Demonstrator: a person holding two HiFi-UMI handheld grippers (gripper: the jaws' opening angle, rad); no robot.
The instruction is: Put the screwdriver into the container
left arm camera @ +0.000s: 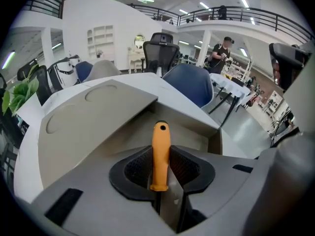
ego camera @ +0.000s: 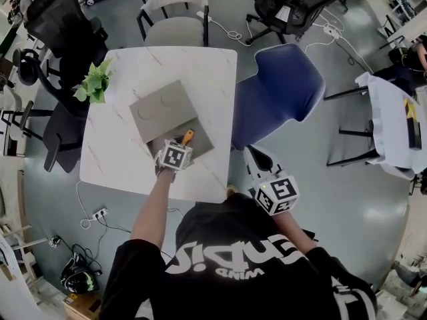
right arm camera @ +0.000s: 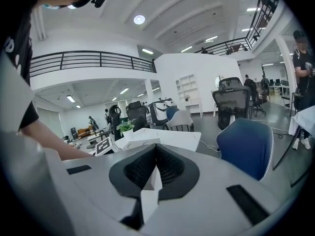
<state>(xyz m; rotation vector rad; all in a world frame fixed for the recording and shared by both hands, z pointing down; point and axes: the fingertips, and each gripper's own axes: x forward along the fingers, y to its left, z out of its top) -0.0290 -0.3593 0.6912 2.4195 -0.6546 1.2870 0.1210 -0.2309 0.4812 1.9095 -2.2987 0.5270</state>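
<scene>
The screwdriver (left arm camera: 160,151) sits pinched by its orange handle in the left claw (left arm camera: 161,173), and the grey container (left arm camera: 98,127) lies just ahead, below it. The right claw (right arm camera: 156,168) is pressed together and holds nothing.

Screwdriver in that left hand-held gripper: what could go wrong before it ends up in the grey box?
1. The screwdriver sticks its orange handle out ahead of the left hand-held gripper toward the container; it might knock the lid beside the opening.
2. The right hand-held gripper is shut, empty and off the table, so nothing steadies the container; a bump could perhaps shift it toward the table's edge.
</scene>
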